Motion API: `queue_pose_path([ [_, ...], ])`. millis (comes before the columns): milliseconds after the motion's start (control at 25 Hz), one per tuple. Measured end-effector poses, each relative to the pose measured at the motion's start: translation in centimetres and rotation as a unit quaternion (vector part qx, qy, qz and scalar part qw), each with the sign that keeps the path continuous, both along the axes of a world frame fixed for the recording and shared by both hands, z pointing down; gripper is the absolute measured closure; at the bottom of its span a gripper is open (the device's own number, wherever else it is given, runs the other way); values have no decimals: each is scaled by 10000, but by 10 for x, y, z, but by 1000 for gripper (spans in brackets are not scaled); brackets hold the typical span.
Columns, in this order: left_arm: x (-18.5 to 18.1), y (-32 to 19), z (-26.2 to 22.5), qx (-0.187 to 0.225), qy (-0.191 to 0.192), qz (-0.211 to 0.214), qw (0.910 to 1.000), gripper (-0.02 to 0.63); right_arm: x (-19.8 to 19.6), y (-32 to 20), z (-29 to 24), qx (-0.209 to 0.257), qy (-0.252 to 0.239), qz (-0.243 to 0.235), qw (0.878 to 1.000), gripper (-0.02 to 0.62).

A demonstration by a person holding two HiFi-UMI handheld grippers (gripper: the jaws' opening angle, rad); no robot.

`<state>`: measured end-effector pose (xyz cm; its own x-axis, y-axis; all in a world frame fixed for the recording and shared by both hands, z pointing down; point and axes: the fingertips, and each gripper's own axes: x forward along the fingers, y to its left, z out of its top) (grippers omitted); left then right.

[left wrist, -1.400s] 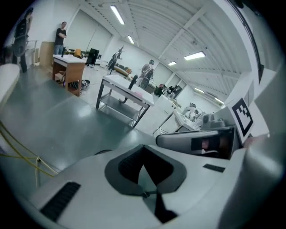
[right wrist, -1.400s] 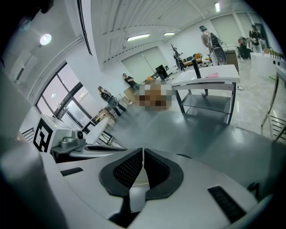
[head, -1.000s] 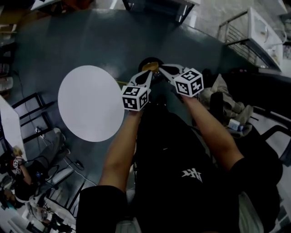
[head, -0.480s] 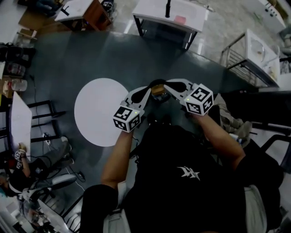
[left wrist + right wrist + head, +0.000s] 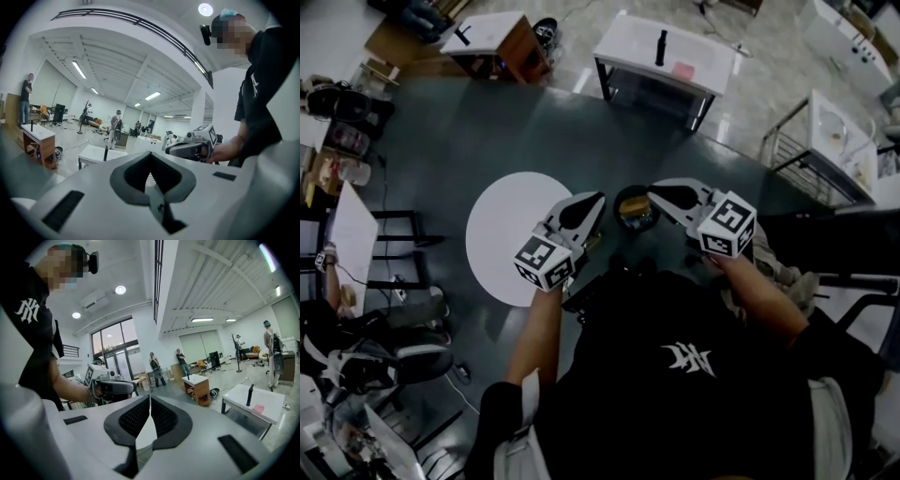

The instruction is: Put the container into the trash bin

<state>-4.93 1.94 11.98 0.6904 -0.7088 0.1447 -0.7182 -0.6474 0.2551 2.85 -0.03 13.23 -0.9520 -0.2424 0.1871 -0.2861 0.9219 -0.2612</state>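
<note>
Holding both tools out level in front of a black shirt, the person has the left hand-held gripper (image 5: pixel 592 202) and the right hand-held gripper (image 5: pixel 659 195) angled toward each other, their tips either side of a small round black trash bin (image 5: pixel 618 211) that stands on the dark floor (image 5: pixel 487 131) below. Each one is closed right down. In the left gripper view the dark pads meet at the tip with nothing caught in them, and in the right gripper view the ribbed pads likewise touch at the tip with nothing between them. So neither is carrying anything. That fits what sits in the bin: a brownish container (image 5: pixel 636 221) seems to lie inside the rim, though from above it is small and dim, so I would not swear to its shape. With the container apparently down in the bin, there is no reason for the jaws to be spread, and I'd judge the job done or near enough. The large round white counter (image 5: pixel 502 253) just beside the bin, on the person's left, is bare and takes no part in this.
</note>
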Motion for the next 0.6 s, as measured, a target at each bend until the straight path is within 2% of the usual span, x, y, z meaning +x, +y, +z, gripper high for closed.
queue_pose_path([
  [160,-4,6,-12,72,65,180,9998,603,-6,8,-13,71,-119,-58,9999,556],
  [600,-6,20,-3,-101,194,407,9989,603,-6,15,-18,73,-335,67,9994,557],
])
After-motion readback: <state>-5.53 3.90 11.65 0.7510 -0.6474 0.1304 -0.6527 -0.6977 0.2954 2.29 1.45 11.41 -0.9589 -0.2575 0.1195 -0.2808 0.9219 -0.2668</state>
